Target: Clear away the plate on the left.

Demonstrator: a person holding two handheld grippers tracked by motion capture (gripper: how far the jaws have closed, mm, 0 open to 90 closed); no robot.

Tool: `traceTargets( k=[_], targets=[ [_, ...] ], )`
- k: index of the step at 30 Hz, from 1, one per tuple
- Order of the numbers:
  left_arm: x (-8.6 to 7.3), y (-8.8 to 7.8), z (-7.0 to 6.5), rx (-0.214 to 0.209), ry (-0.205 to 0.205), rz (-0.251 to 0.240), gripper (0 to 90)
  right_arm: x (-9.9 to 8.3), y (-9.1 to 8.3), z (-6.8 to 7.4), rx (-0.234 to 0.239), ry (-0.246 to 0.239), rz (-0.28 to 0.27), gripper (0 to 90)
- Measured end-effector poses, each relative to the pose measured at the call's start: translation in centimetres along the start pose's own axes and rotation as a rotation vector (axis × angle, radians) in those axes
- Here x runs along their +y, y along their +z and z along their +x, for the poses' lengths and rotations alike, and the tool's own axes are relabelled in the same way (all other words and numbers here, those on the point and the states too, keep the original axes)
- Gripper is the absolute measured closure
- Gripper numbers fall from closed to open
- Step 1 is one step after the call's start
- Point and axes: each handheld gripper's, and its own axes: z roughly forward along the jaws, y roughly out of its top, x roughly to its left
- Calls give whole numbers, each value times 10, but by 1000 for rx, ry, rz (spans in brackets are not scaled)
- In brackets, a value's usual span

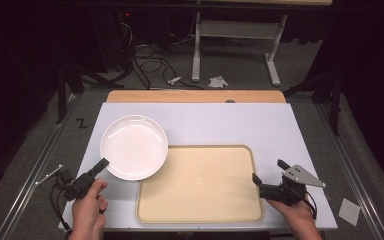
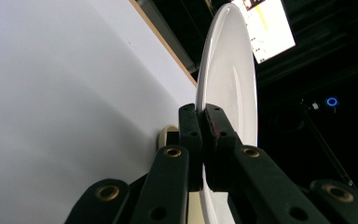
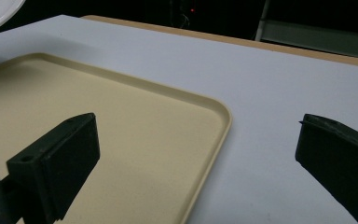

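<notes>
White plate at ten o'clock on the counter, rim overlapping the beige tray; left gripper pinches its seven o'clock edge; right gripper spread wide at four o'clock.

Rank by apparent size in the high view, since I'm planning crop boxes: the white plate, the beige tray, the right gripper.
1. beige tray, clearly the largest.
2. white plate, lifted by its rim, so slightly nearer the camera, yet much smaller than the tray.
3. right gripper, smallest.
</notes>
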Motion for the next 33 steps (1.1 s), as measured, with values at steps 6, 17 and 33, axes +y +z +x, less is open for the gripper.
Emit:
traceTargets(
  k=[6, 17, 33],
  targets=[
    [-14, 6, -3, 4, -22, 55, 878, 0, -1, -1, -3, 1, -4, 7],
    [-41, 19, -6, -10, -72, 113, 878, 0, -2, -3, -5, 17, -5, 6],
    [-84, 33, -4, 13, -56, 197, 877, 1, -6, -1, 13, -1, -37, 5]
  ],
)
